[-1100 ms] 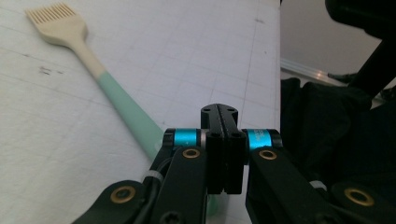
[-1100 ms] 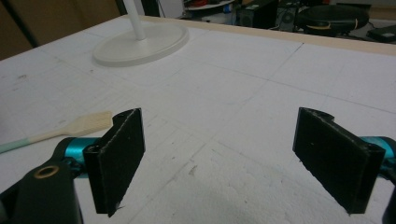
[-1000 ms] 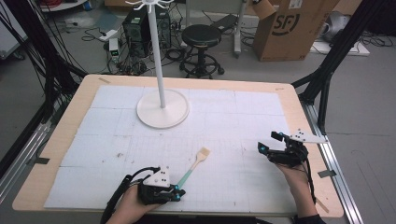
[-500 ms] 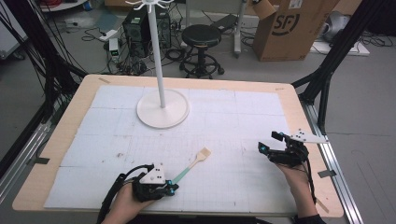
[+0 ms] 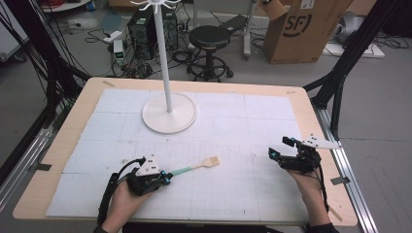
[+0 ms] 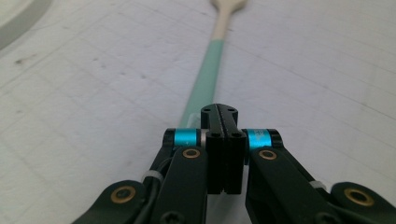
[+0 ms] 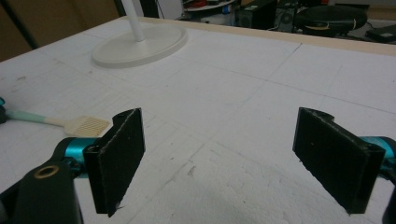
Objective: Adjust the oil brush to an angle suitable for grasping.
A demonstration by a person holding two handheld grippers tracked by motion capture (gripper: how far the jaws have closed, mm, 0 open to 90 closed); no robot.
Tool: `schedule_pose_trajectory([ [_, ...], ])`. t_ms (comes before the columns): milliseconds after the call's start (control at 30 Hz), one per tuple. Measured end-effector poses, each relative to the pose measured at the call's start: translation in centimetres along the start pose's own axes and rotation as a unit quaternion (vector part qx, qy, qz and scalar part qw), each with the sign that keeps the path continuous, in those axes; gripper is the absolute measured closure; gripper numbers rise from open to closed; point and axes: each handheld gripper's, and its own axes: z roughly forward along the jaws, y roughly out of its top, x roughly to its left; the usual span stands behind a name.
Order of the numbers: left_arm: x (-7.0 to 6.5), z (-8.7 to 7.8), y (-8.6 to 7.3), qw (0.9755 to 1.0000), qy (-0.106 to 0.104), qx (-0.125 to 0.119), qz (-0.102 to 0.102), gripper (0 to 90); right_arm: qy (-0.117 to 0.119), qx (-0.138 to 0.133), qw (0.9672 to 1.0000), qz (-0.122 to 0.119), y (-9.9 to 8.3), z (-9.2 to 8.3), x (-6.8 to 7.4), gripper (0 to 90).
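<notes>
High view looks down on a pale worktop with a wooden edge and a thin grid of lines on it. A small brush lies on the worktop near the front, a little left of the middle. It has a mint green handle, a pale wooden neck and a flat, wide head. The head points to the right and a bit away from the person.

The left hand-held gripper sits at the green end of the brush, with a hand behind it. In the left gripper view its two black jaws are pressed together, and the green handle runs straight out from under their tip. The jaws seem to be pinching the very end of the handle, but that end is hidden behind the jaws, so I cannot be fully sure.

The right hand-held gripper rests near the right edge of the worktop, well apart from the brush. In the right gripper view its jaws stand wide apart with nothing between them, just bare worktop. The brush head shows far to the left in that view, beside one jaw.

A white stand with a round base and a tall thin pole stands farther back on the worktop, well away from the brush and both hand-held grippers.
</notes>
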Motion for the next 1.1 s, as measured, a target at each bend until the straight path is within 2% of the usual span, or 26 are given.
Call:
schedule_pose_trajectory([
  [100,0.4,0.1,0.0,0.9999,0.011,-0.001,-0.006,89.8,0.000,0.000,1.0000,-0.001,0.0,0.0,0.0,15.9],
  [167,1.1,0.2,0.0,0.9995,0.022,-0.008,-0.022,89.7,0.001,0.000,1.0000,0.000,0.0,0.0,0.0,15.9],
  [200,1.1,0.2,0.0,0.9995,0.022,-0.008,-0.022,89.8,0.000,0.000,1.0000,-0.001,0.0,0.0,0.0,15.9],
  [233,1.5,0.2,0.0,0.9990,0.035,-0.007,-0.027,89.8,0.000,0.000,1.0000,-0.001,0.0,0.0,0.0,15.9],
  [333,2.0,0.4,0.1,0.9979,0.049,-0.009,-0.040,89.7,0.000,-0.001,1.0000,-0.001,0.0,0.0,0.1,15.9],
  [533,2.9,0.8,0.4,0.9956,0.075,-0.008,-0.055,89.7,0.000,-0.001,1.0000,-0.002,0.0,0.1,0.1,16.0],
  [733,3.6,1.2,0.8,0.9936,0.088,-0.009,-0.070,89.7,0.002,-0.001,1.0000,-0.004,0.0,0.2,0.1,16.0],
  [933,3.9,1.3,0.9,0.9924,0.091,-0.011,-0.081,89.2,0.002,-0.001,1.0000,-0.004,0.0,0.2,0.1,16.1],
  [1033,4.0,1.1,0.8,0.9912,0.096,-0.020,-0.090,77.6,0.003,0.000,1.0000,-0.005,0.0,0.2,0.1,16.1],
  [1067,4.3,0.3,0.8,0.9894,0.109,-0.036,-0.089,73.0,0.004,0.001,1.0000,-0.005,0.0,0.2,0.1,16.1],
  [1100,4.5,-0.1,0.7,0.9874,0.115,-0.047,-0.098,70.1,0.004,0.001,1.0000,-0.006,0.0,0.2,0.1,16.1],
])
